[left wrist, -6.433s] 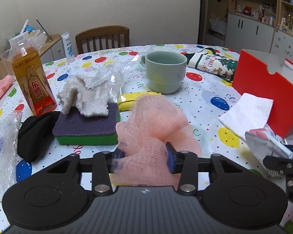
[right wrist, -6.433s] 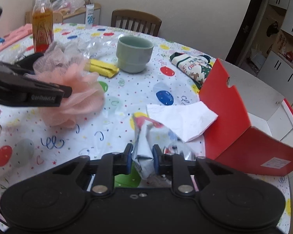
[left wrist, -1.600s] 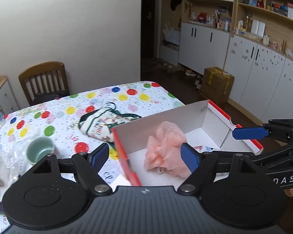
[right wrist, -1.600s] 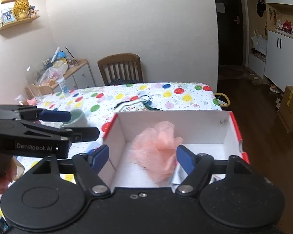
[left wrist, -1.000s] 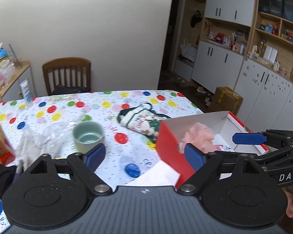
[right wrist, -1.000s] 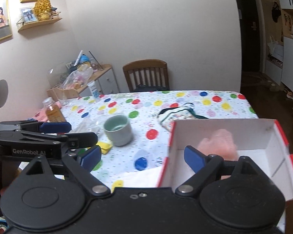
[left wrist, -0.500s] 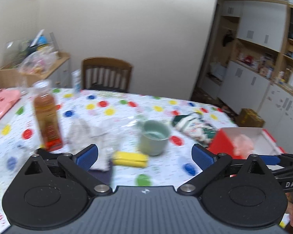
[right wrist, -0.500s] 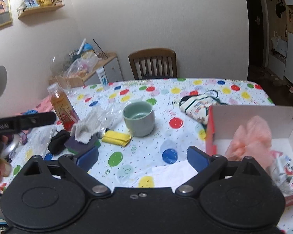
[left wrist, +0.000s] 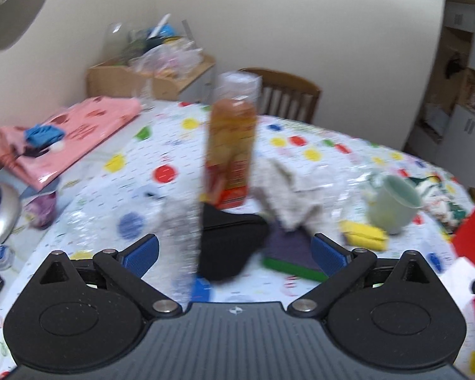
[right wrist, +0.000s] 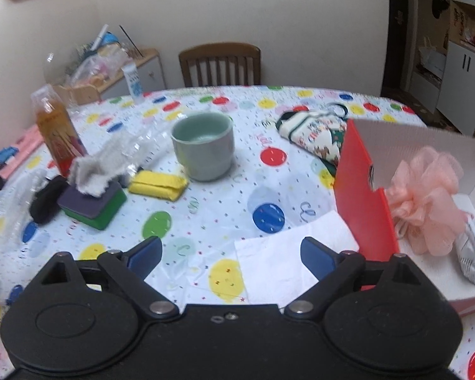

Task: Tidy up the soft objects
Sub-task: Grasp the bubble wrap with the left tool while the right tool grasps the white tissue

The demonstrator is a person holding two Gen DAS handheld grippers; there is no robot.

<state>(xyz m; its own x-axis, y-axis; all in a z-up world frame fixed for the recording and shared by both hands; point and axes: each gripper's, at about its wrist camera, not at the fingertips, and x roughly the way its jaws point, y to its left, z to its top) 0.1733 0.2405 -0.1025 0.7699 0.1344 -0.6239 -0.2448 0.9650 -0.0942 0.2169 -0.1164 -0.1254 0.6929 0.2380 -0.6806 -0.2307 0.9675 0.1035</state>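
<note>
left claw wide apart, empty, black pouch just ahead | right claw apart, empty, over napkin | 1 pink pouf in red box, right of claw | 1 sponge, 1 cup

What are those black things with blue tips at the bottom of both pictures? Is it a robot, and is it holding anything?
No robot here. A person holds one tool in each hand, and each carries a camera looking along its two blue-tipped fingers. One picture comes from the left hand-held gripper, the other from the right hand-held gripper. Both are open and hold nothing. On the spotted tablecloth you can see a green cup, a yellow sponge, a purple and green sponge with a white cloth on it, a drink bottle and a white napkin. A pink bath pouf lies inside the red box.
</note>
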